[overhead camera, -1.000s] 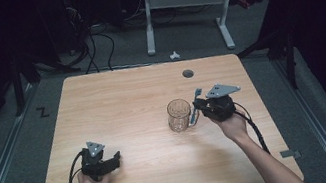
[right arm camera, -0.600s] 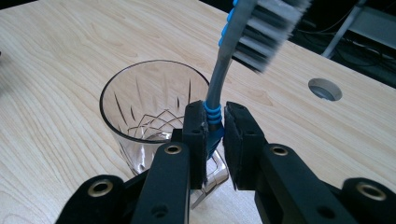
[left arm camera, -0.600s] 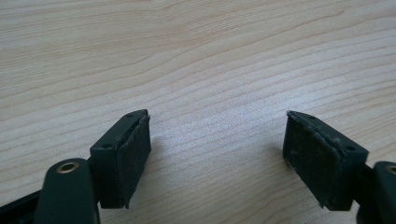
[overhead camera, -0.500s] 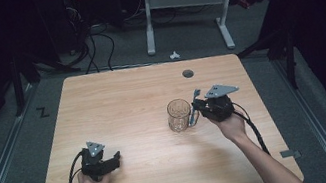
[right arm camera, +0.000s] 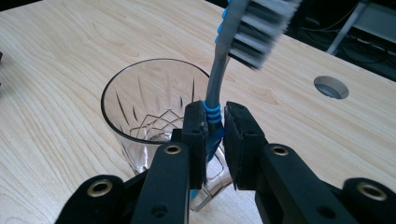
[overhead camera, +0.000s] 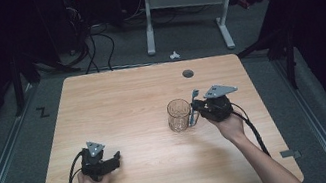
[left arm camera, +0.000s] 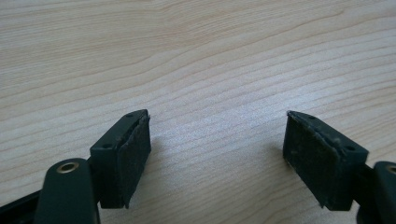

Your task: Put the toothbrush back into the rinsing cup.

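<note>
Toothbrush [right arm camera: 219, 88] clamped in right tongs [right arm camera: 215, 122] beside glass [right arm camera: 140, 105]; needed centring above rim before lowering. Left tongs [left arm camera: 217, 154] apart, empty.

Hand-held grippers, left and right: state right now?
Left hand-held gripper: open, empty, over the bare wooden table.
Right hand-held gripper: shut on the grey-and-blue plastic toothbrush.

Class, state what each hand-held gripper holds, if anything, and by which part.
Right hand-held gripper clamps the toothbrush on its blue-ribbed handle, bristles up, beside the glass. Left hand-held gripper is open, holding nothing.
</note>
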Motion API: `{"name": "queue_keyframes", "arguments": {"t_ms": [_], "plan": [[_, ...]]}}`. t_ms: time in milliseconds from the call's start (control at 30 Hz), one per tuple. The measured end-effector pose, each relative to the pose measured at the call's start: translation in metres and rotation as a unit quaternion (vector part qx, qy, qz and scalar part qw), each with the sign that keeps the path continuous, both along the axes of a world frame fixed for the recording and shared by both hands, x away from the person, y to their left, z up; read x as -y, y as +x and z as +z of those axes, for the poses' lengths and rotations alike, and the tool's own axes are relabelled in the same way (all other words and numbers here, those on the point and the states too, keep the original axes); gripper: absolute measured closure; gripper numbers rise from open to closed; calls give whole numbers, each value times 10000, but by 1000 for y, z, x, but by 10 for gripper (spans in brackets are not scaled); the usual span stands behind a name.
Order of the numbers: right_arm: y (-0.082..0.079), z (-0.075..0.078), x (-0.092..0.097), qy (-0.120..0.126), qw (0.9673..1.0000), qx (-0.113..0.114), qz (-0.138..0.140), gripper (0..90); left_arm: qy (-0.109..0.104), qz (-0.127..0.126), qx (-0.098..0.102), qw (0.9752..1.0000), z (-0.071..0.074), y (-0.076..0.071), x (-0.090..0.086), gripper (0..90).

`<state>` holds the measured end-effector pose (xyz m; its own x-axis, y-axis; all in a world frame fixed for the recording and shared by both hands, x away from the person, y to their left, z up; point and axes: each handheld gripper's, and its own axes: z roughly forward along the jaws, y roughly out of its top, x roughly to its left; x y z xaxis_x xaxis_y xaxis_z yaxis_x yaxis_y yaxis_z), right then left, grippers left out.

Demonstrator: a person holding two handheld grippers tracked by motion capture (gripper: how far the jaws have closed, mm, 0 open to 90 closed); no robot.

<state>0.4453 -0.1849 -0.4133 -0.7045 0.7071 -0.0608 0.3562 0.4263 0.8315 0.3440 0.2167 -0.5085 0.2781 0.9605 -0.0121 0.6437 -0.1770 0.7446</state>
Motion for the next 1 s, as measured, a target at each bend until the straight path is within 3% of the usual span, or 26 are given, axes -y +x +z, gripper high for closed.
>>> {"name": "queue_keyframes", "arguments": {"t_ms": [367,633,1000], "plan": [[1,0,0,85,10000,-44,7,768,1,0,-1,10000,0,0,0,238],[1,0,3,194,9997,-167,20,681,0,0,0,10000,0,0,0,238],[0,2,3,211,9996,-161,25,641,0,0,-1,10000,0,0,0,238]]}}
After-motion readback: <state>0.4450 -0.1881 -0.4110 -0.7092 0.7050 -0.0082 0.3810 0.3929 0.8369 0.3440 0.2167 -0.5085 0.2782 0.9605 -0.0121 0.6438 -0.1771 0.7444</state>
